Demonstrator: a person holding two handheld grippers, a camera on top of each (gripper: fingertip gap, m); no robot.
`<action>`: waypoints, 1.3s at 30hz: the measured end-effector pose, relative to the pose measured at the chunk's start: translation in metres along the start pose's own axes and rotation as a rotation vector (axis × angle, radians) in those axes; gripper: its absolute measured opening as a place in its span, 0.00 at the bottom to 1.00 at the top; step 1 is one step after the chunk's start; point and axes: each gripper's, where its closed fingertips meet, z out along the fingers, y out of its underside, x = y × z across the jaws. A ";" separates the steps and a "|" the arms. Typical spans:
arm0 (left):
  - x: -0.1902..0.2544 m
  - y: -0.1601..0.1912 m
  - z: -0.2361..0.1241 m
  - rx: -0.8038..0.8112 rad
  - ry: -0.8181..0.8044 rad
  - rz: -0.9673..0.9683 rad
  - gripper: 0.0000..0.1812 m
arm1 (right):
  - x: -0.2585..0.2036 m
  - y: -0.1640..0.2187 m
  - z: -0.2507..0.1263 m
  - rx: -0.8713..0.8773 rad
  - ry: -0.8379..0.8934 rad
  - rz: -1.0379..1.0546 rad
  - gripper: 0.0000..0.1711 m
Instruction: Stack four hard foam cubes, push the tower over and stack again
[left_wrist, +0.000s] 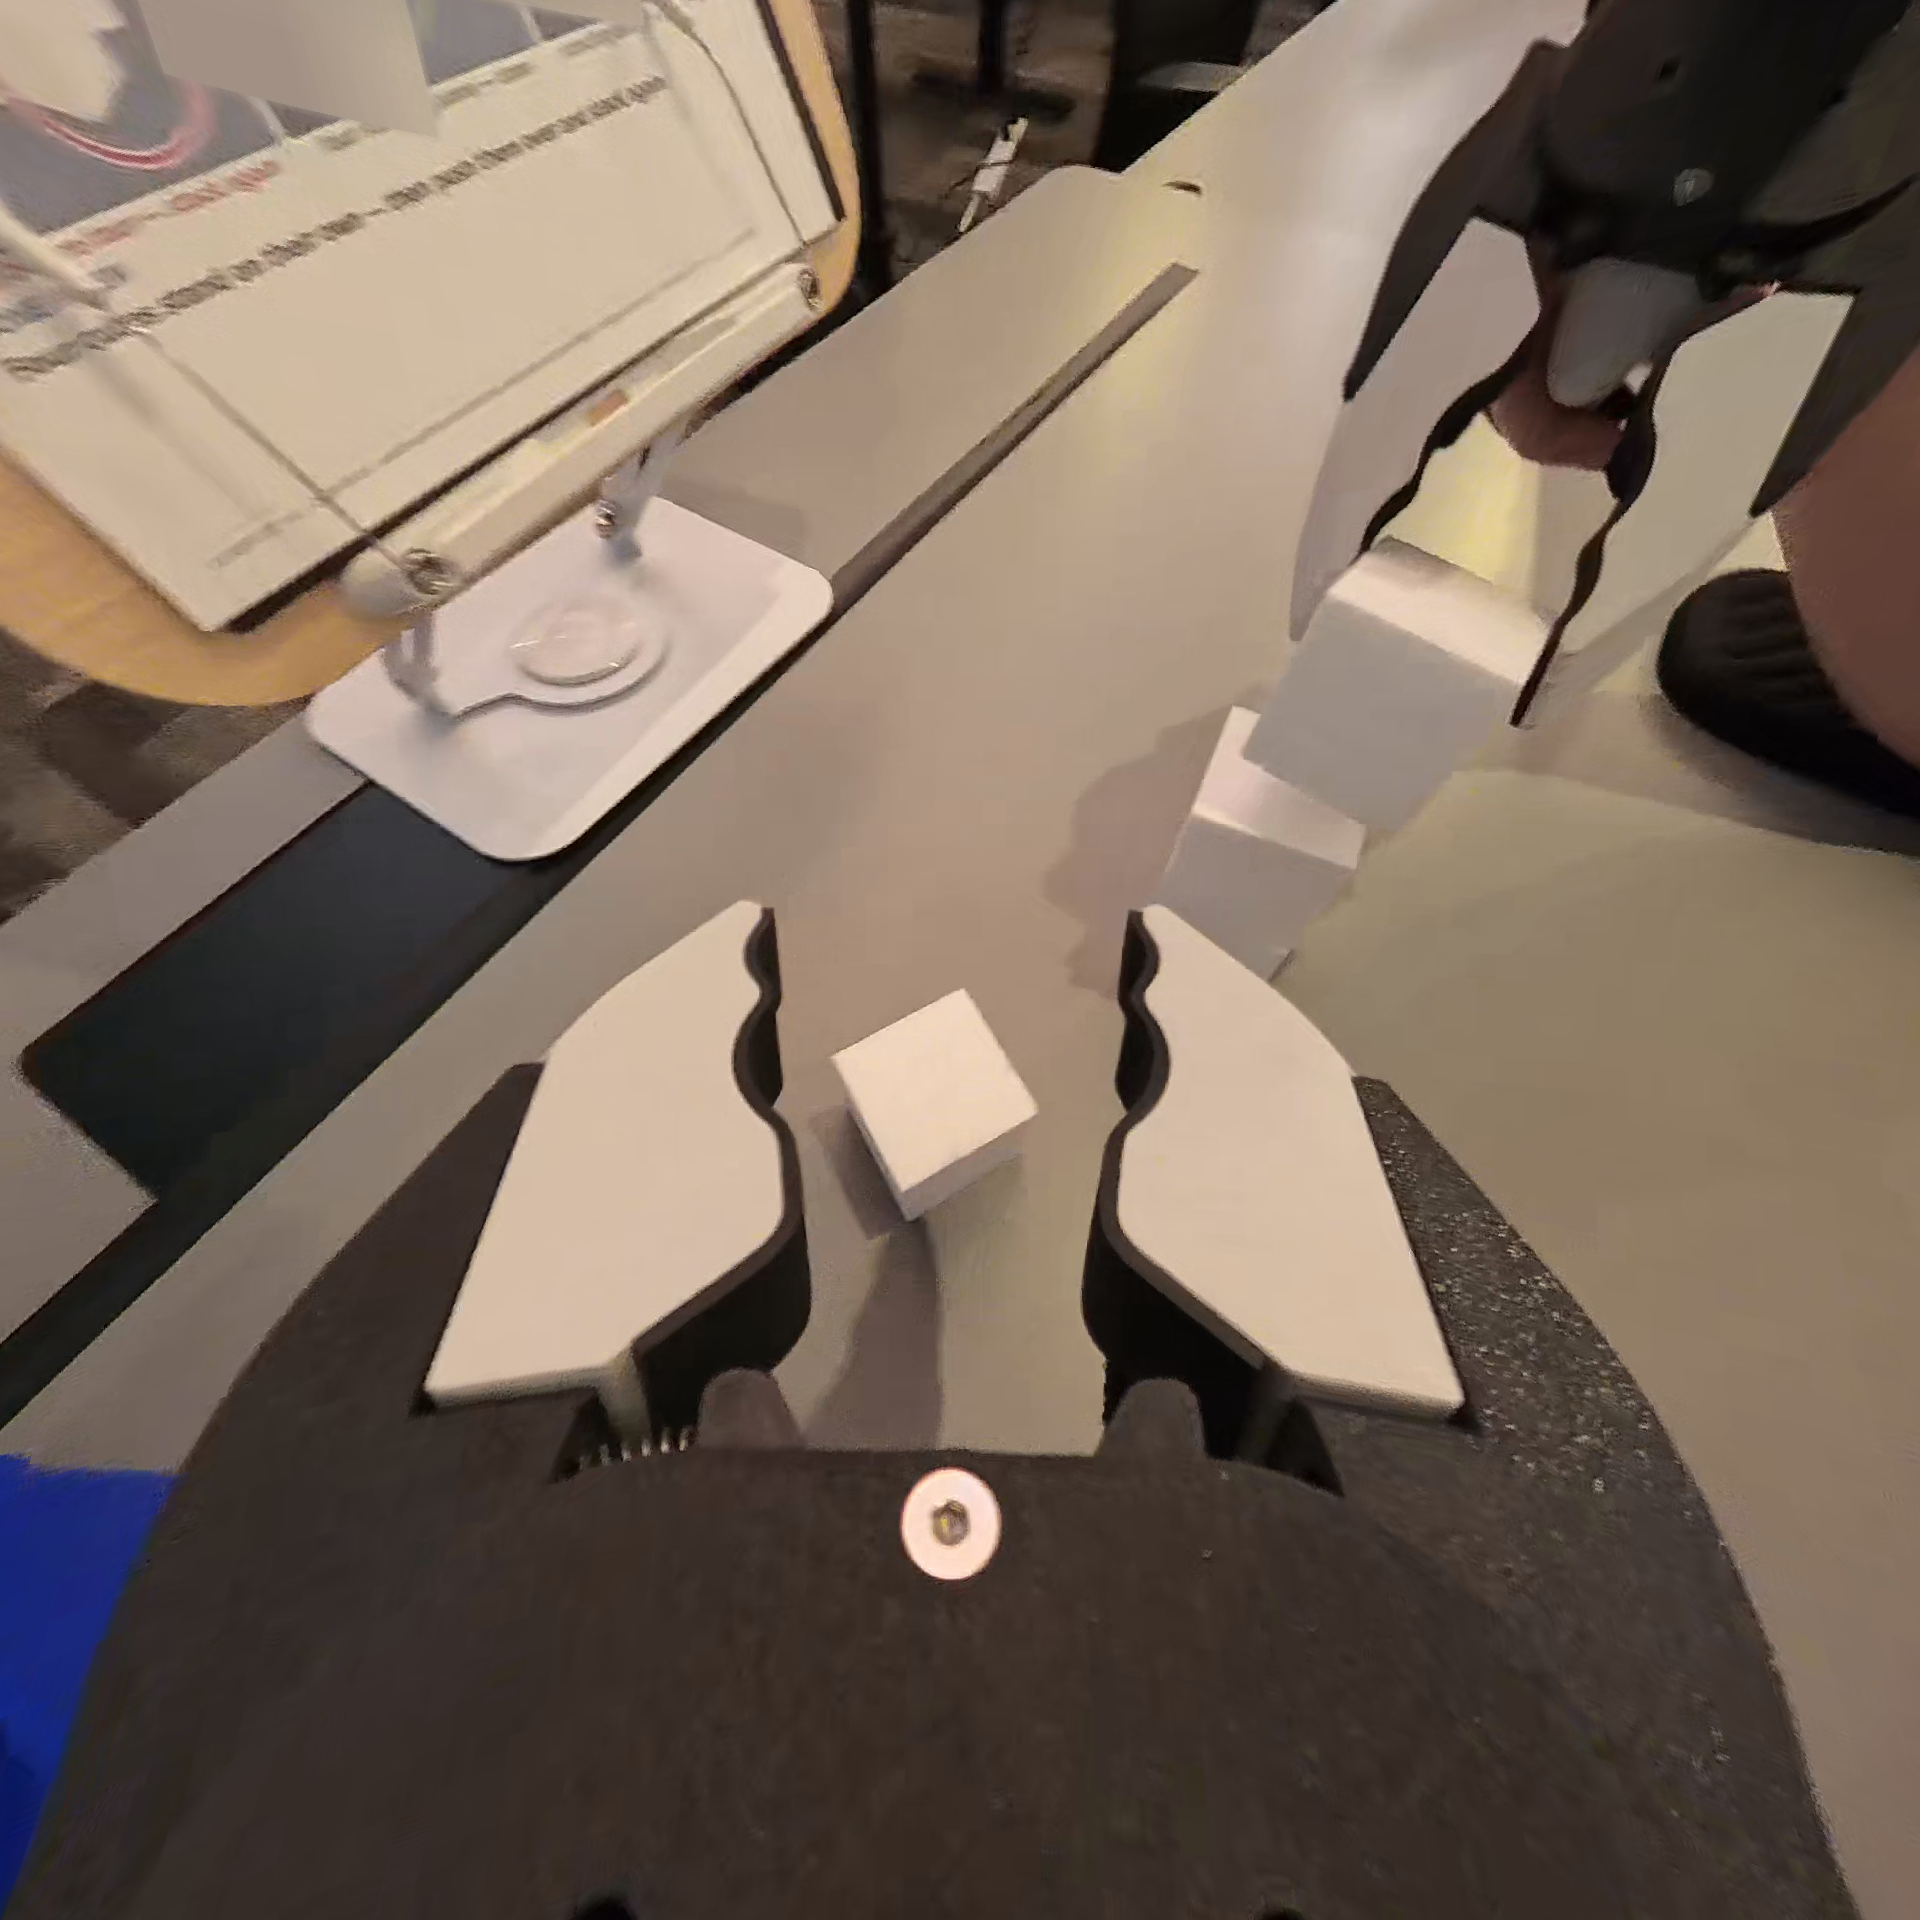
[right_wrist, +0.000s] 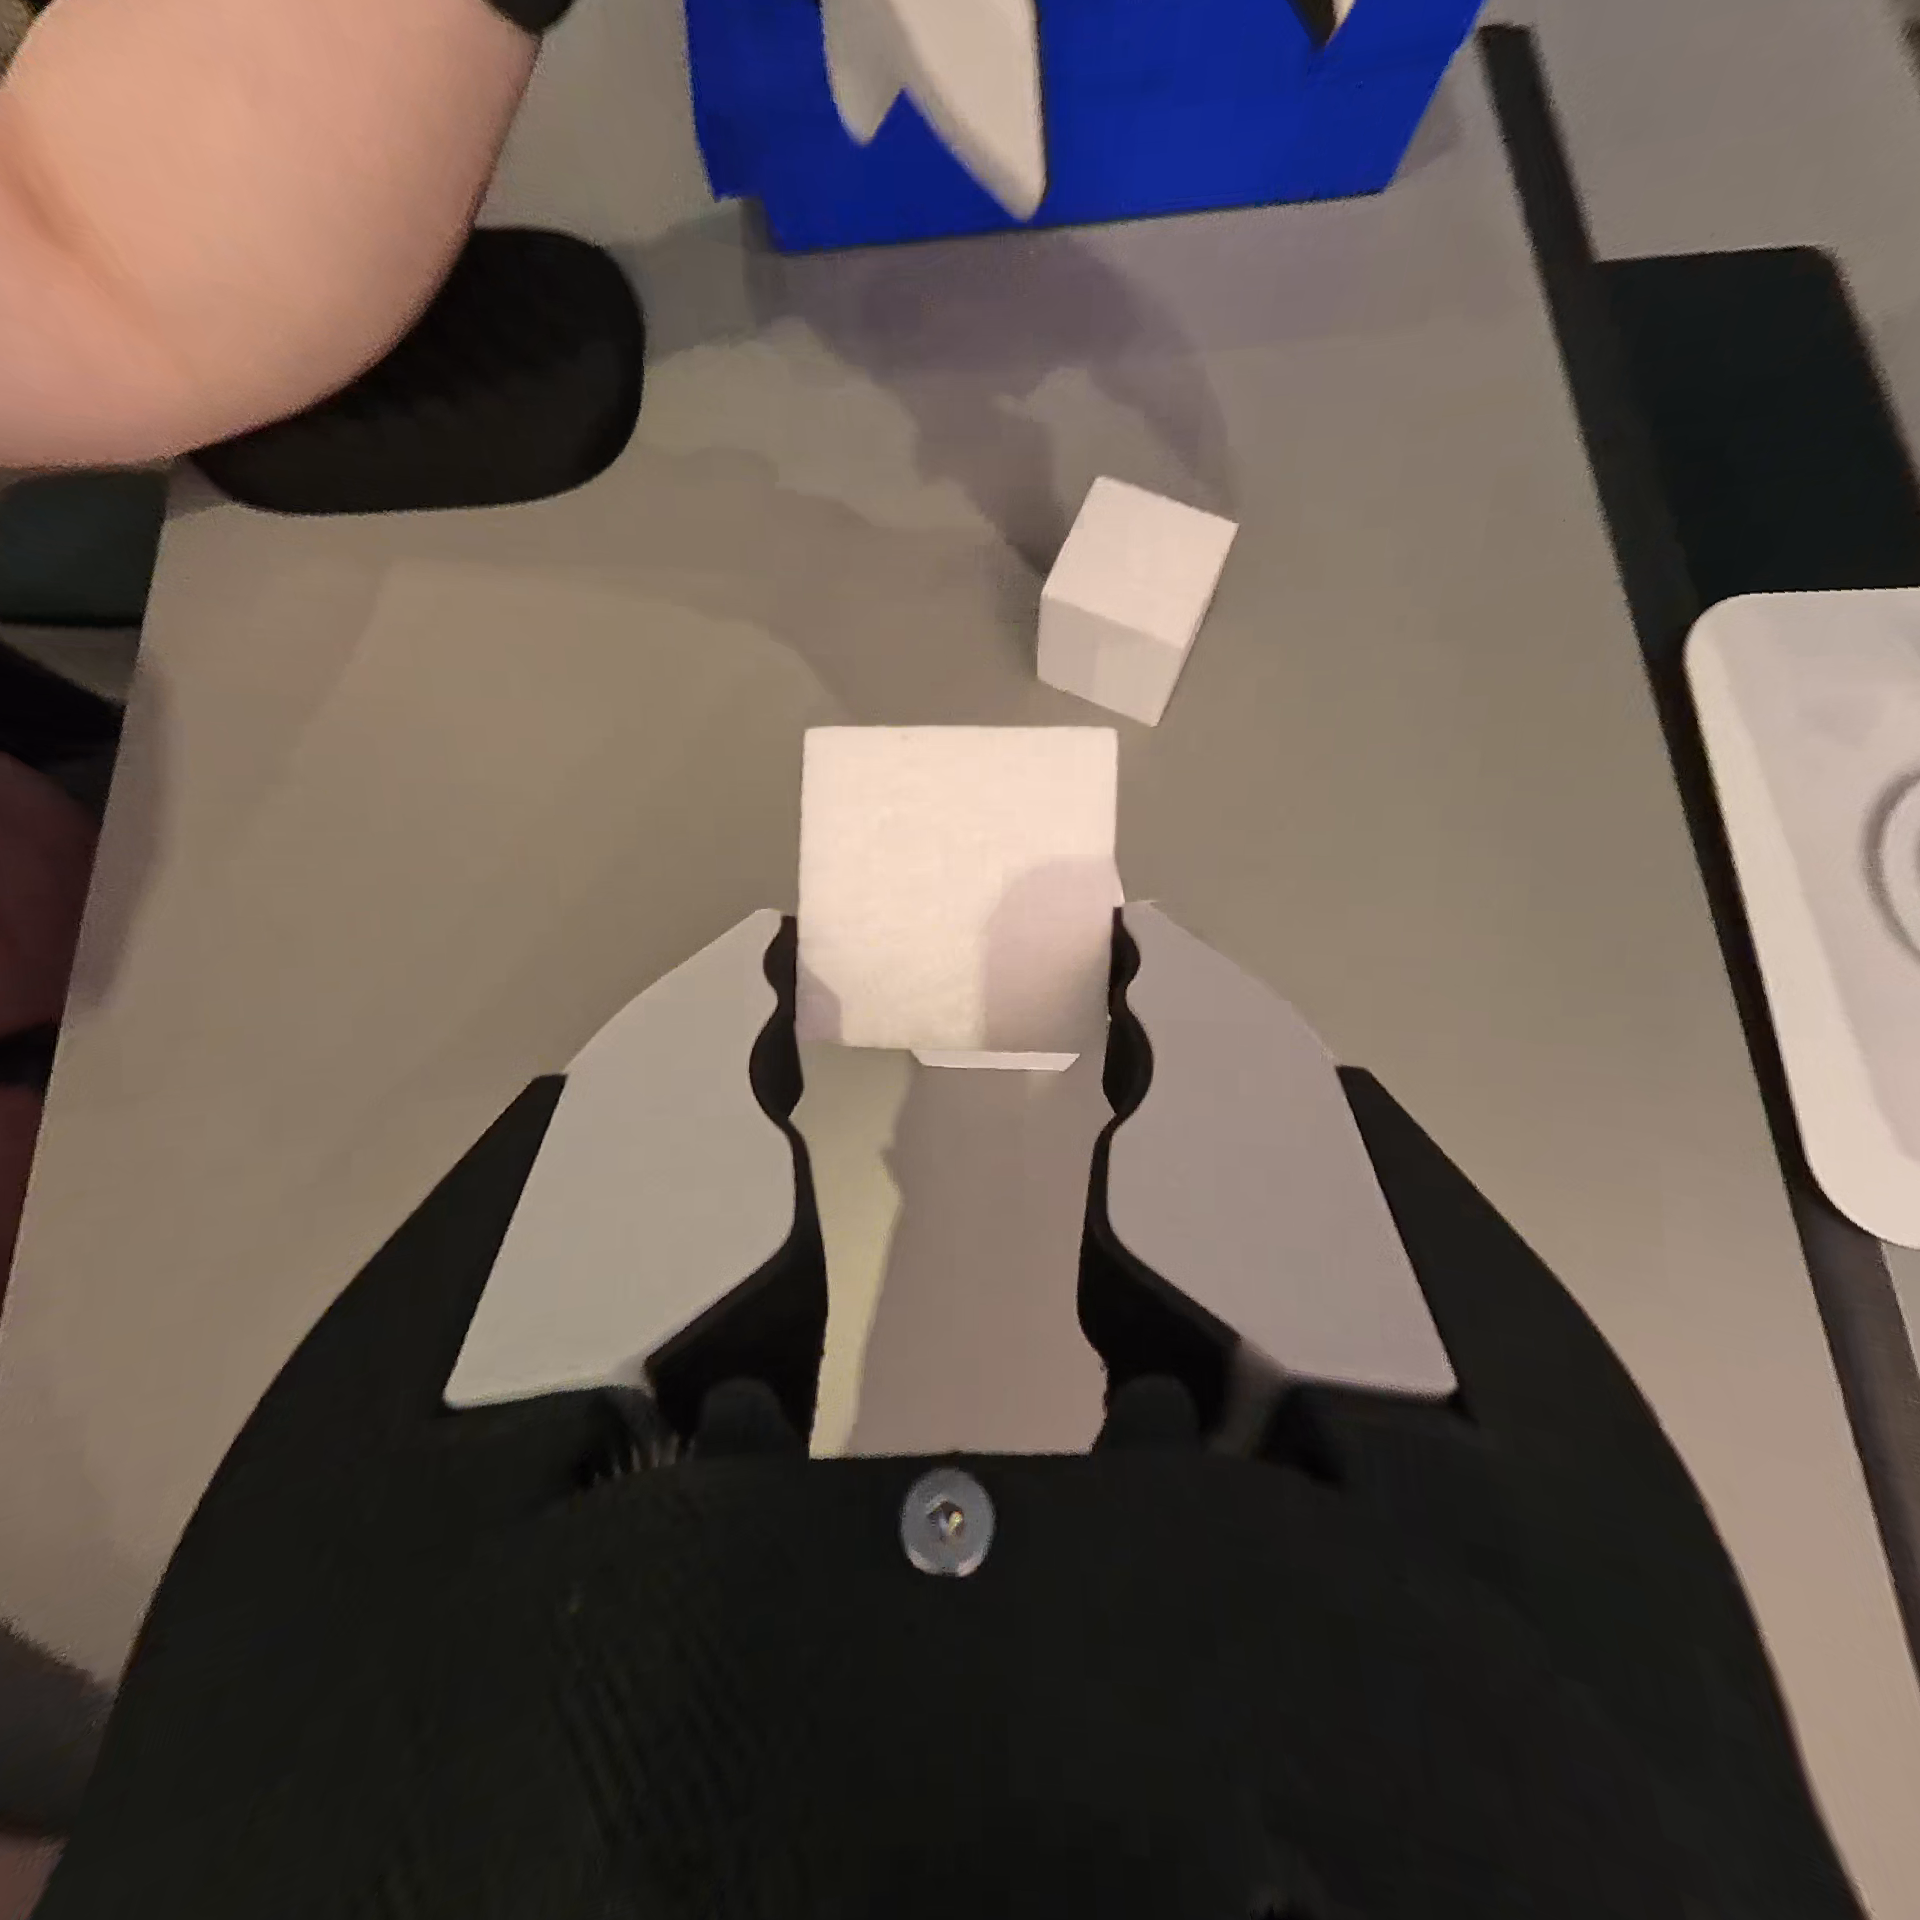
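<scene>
right hand-held gripper (right_wrist: 956, 977) grips a white cube (right_wrist: 956, 883) over the counter (right_wrist: 416, 831); left hand-held gripper (left_wrist: 948, 997), open, straddles a loose cube (left_wrist: 935, 1101) at twelve o'clock.

Text: one printed sign, too blurred to read.
Sign (left_wrist: 416, 312) on white stand (left_wrist: 582, 707), far-left on worktop (left_wrist: 935, 727); no other labels/nos. seen.

Left gripper (left_wrist: 948, 930) angled down toward the table, jaws spread wide with nothing between the fingertips. Right gripper (right_wrist: 954, 914) poised higher, pointing steeply down, jaws closed against the two sides of a white foam cube (right_wrist: 956, 883). Bare forearm (right_wrist: 208, 229) visible at the edge of the right wrist view.
</scene>
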 end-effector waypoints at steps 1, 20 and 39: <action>-0.004 -0.002 -0.004 0.014 -0.016 -0.011 0.34 | 0.002 0.001 0.001 -0.024 -0.005 -0.016 0.33; -0.003 -0.006 0.003 0.081 0.048 -0.040 0.21 | 0.002 0.001 0.015 -0.245 -0.159 -0.058 0.33; -0.009 0.105 0.065 -0.504 -0.257 -0.224 0.53 | -0.012 -0.026 -0.082 0.270 0.144 -0.083 0.42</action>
